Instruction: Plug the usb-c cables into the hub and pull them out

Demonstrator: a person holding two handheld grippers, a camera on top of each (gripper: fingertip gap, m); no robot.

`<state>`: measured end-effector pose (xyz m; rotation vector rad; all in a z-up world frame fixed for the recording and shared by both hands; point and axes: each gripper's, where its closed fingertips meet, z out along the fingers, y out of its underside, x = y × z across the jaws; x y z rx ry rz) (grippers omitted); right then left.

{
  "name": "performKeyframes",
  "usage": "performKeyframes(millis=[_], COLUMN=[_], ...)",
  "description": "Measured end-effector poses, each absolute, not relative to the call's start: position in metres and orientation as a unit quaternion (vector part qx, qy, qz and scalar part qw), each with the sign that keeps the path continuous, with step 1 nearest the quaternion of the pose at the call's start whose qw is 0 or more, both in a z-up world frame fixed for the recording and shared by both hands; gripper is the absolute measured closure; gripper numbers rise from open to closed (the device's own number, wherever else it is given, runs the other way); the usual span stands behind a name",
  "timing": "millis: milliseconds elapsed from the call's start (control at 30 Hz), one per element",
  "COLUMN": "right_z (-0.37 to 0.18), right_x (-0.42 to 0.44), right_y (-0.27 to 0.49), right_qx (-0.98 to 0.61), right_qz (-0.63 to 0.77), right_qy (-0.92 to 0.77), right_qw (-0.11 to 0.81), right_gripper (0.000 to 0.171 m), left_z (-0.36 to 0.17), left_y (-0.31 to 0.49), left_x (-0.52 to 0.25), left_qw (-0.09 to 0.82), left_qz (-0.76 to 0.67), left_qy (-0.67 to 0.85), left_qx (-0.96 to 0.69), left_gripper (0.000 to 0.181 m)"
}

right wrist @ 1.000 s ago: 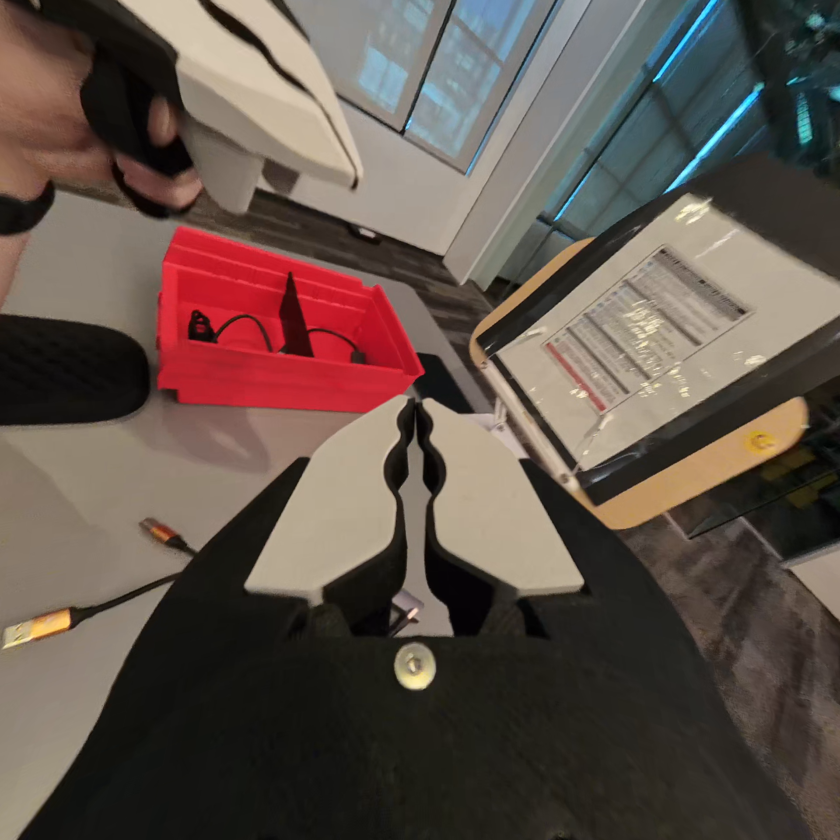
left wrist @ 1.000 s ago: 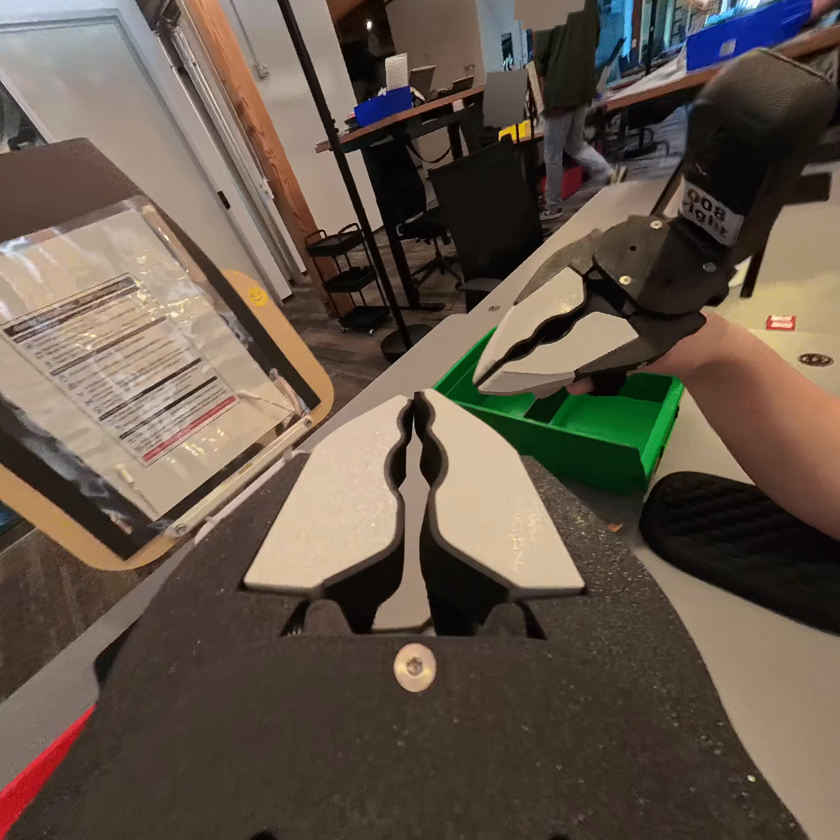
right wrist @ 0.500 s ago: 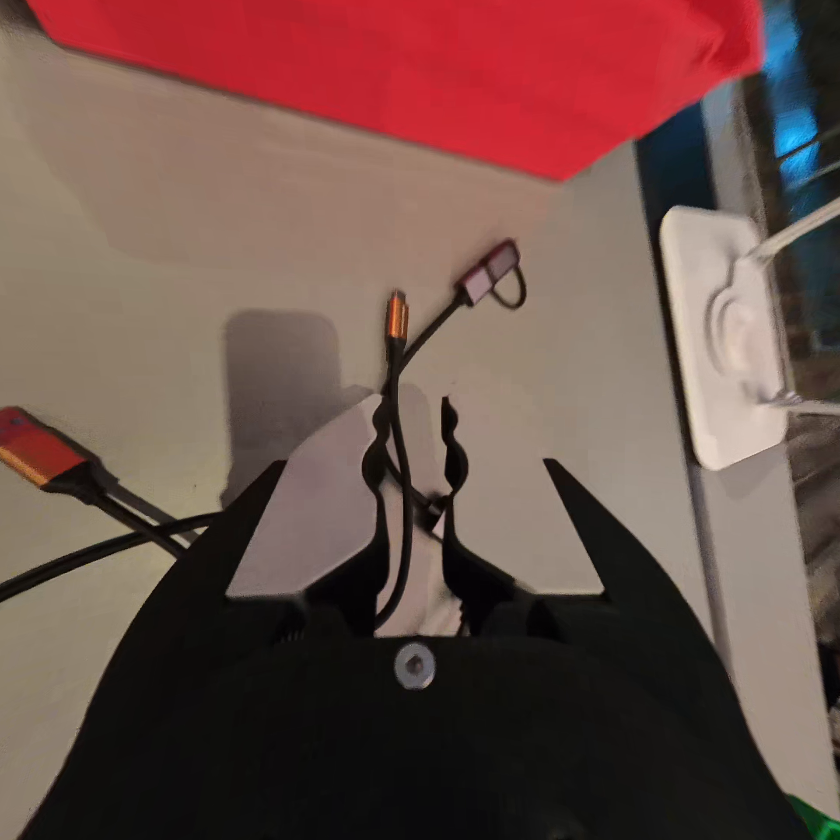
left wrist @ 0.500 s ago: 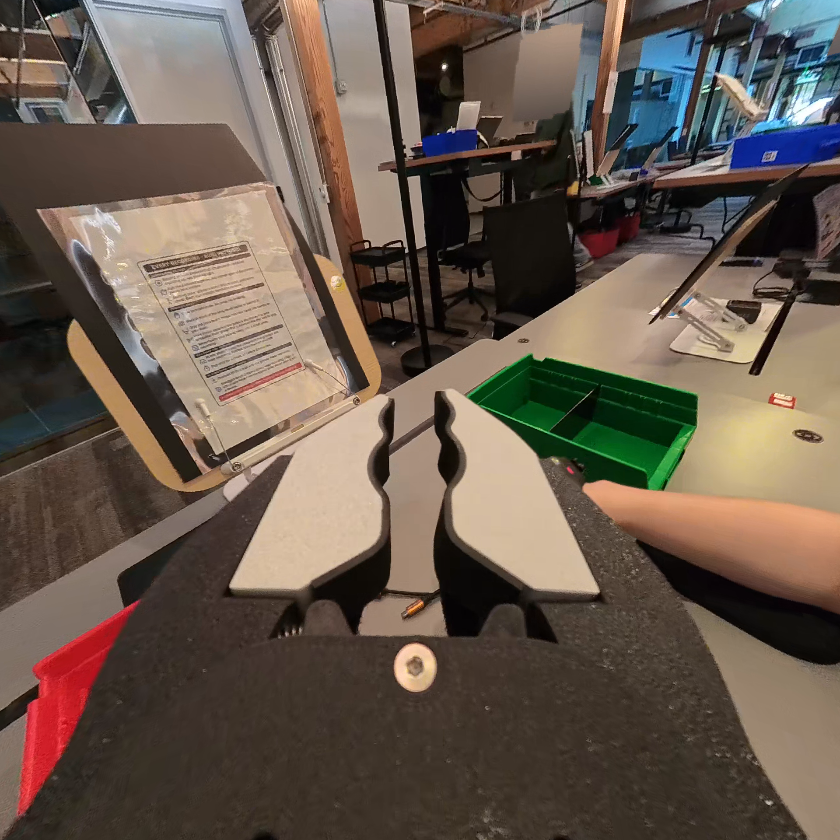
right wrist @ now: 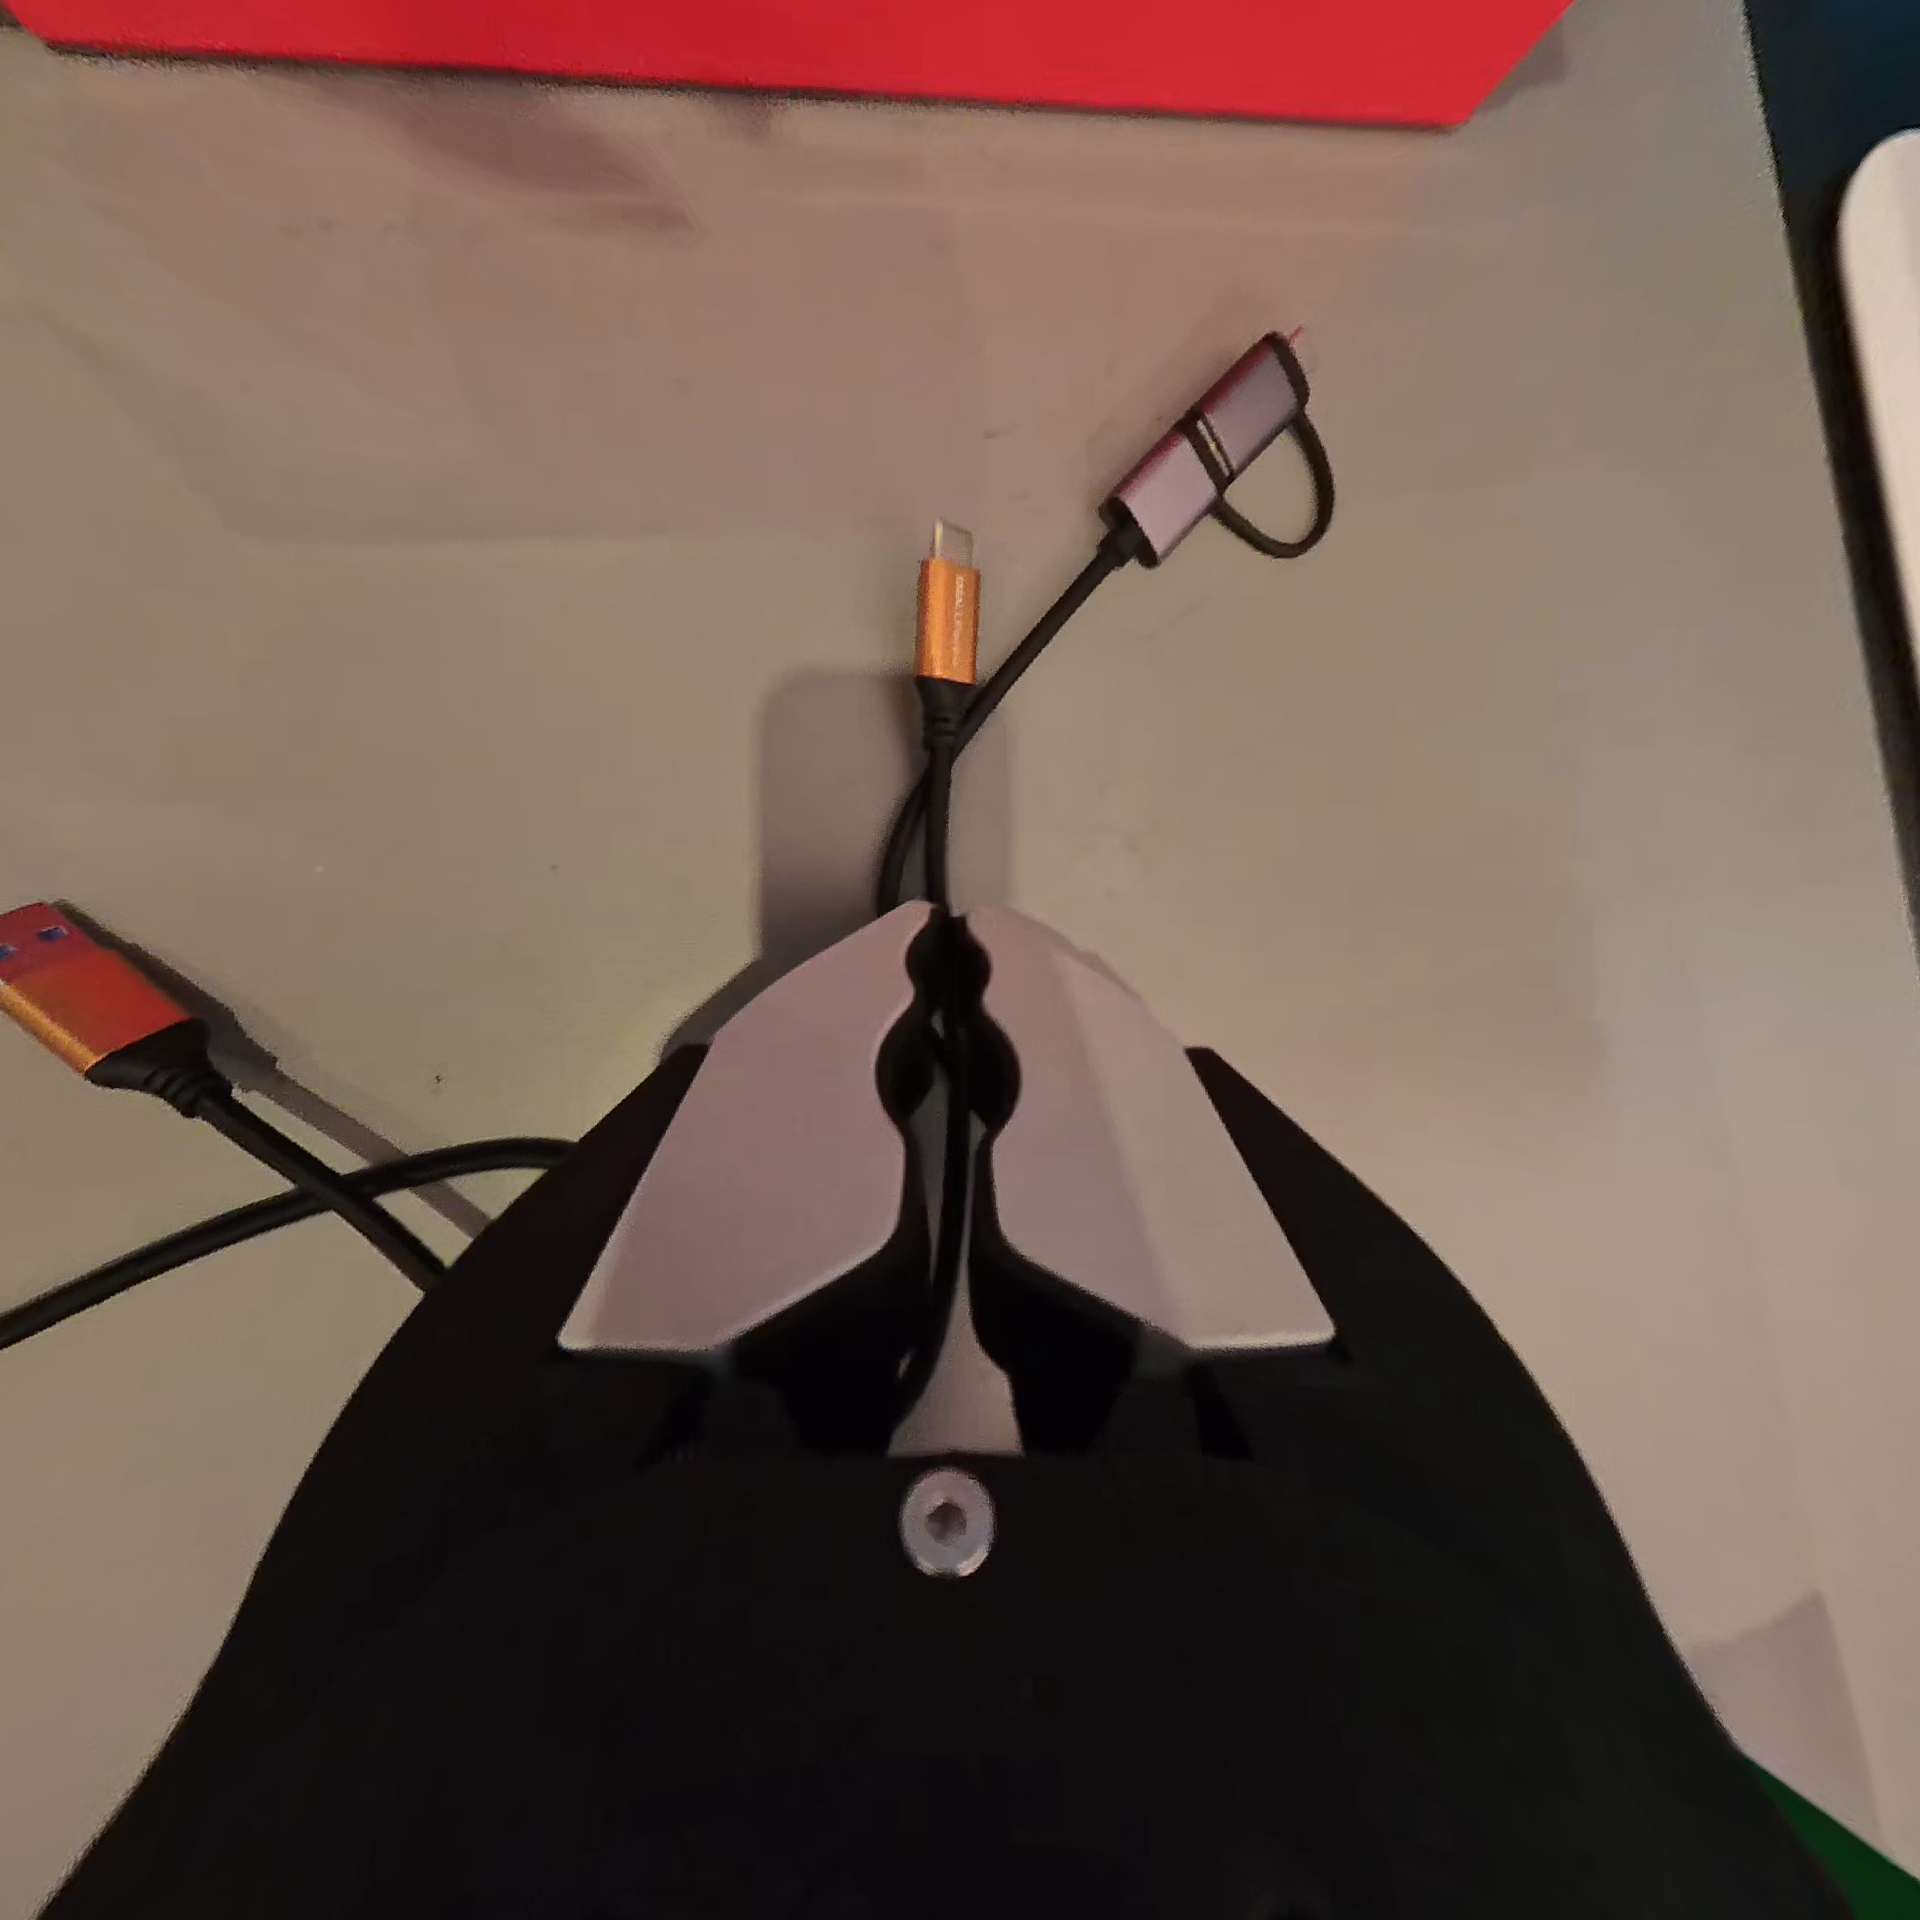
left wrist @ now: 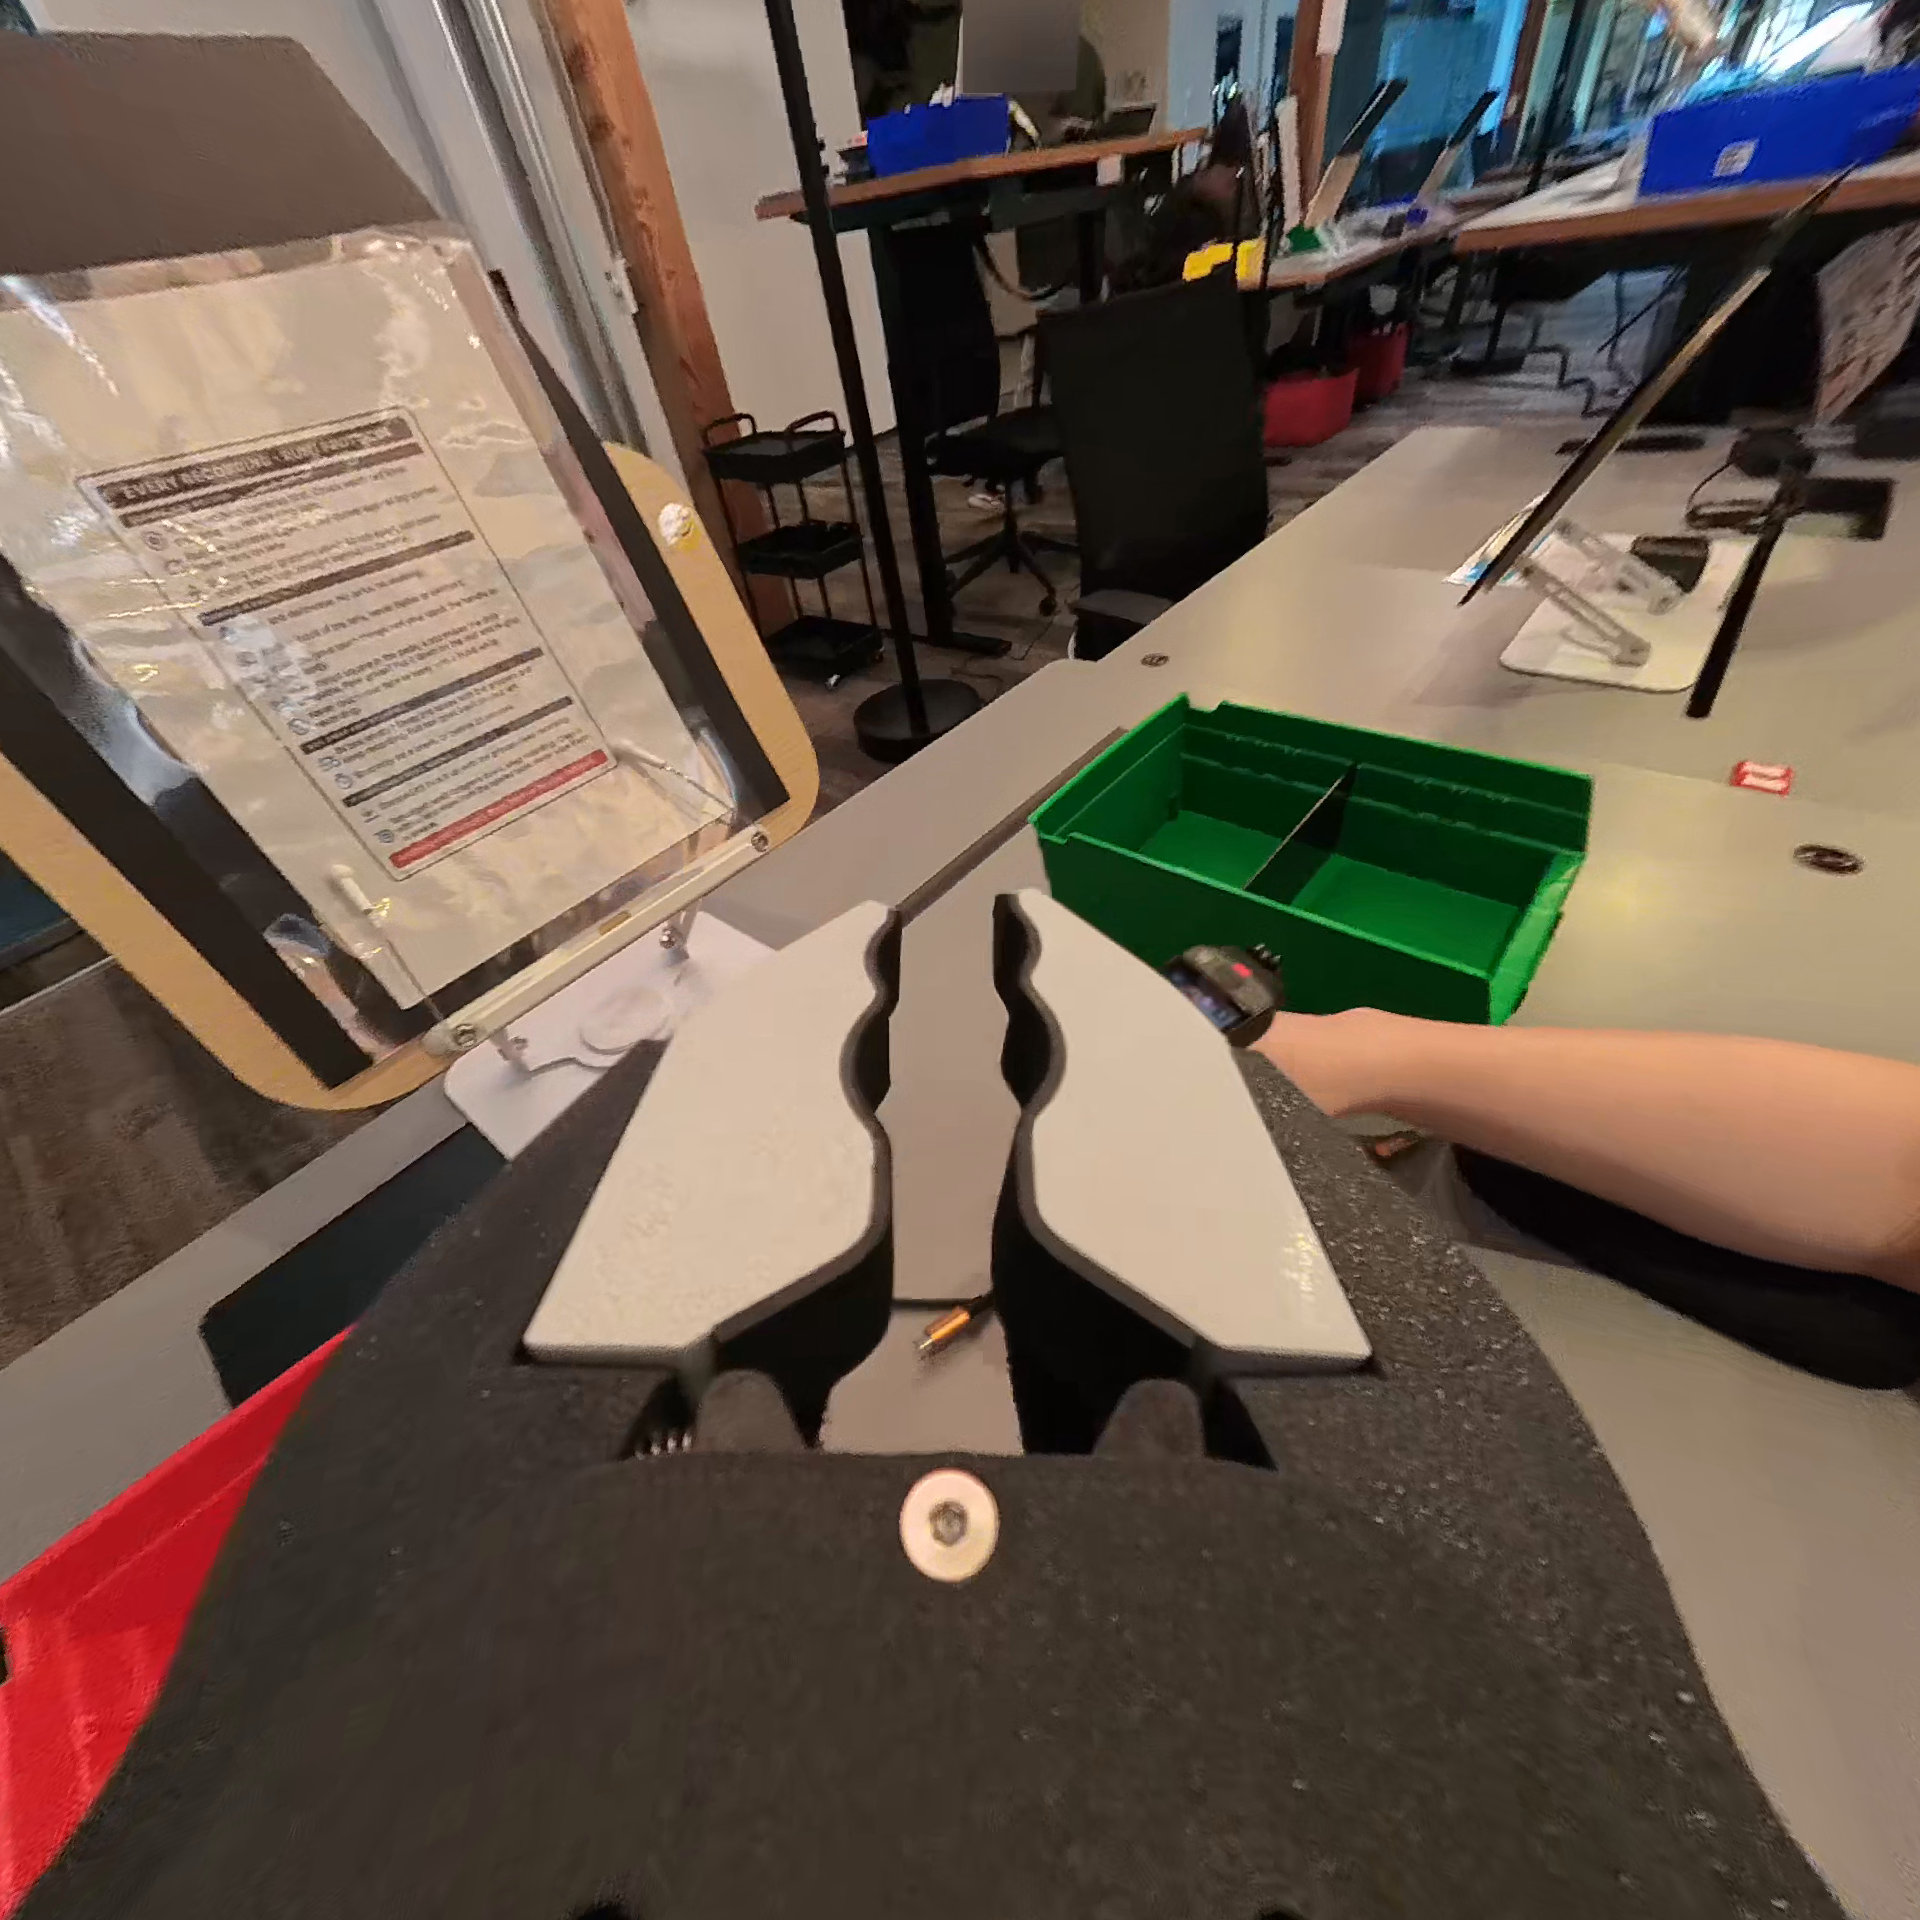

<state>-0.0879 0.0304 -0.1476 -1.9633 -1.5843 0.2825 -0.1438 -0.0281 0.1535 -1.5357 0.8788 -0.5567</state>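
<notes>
right wrist view: right claw [right wrist: 943, 914] pinched on the black cable just behind its orange usb-c plug [right wrist: 945, 621], so the tip sticks out free for aiming.
grey adapter [right wrist: 1210, 457]: on the counter [right wrist: 416, 520] beside the plug, toward the red bin [right wrist: 727, 42].
left claw [left wrist: 943, 914]: narrowly parted, empty, waiting above the counter.
hub: not visible.

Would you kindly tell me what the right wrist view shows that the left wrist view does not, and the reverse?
Only the right wrist view shows the right tool shut on black cables, the orange USB-C plug, the grey adapter and a larger orange plug. Only the left wrist view shows the open, empty left tool, the green bin, a forearm and the sign stand. Both show the grey table and the red bin.
</notes>
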Motion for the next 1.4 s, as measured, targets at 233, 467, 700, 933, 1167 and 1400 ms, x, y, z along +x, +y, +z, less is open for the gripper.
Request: performKeyframes(millis=[233, 467, 700, 933, 1167, 1400], right_z=[-0.08, -0.145, -0.156, -0.147, -0.018, 0.09], right_x=[-0.099, -0.091, -0.089, -0.088, -0.085, -0.057], right_y=[0.02, 0.03, 0.031, 0.036, 0.031, 0.022], right_qx=[-0.668, -0.724, -0.717, -0.679, -0.589, -0.528], right_qz=[0.175, 0.127, 0.115, 0.099, 0.031, -0.149], right_qy=[-0.599, -0.641, -0.669, -0.695, -0.677, -0.586], right_qw=[0.405, 0.221, 0.158, 0.215, 0.441, 0.596], right_gripper=[0.171, 0.161, 0.16, 0.165, 0.166, 0.166], left_z=[0.133, 0.141, 0.139, 0.125, 0.12, 0.14], left_y=[-0.014, -0.016, -0.012, -0.002, 0.009, -0.003], left_x=[-0.162, -0.169, -0.164, -0.157, -0.158, -0.136], left_qw=[0.558, 0.563, 0.555, 0.541, 0.52, 0.5], left_qz=[-0.251, -0.295, -0.304, -0.269, -0.305, -0.427], left_qy=[0.38, 0.368, 0.372, 0.379, 0.339, 0.316], left_qx=[-0.693, -0.679, -0.679, -0.7, -0.722, -0.684], left_gripper=[0.159, 0.159, 0.159, 0.159, 0.149, 0.142])
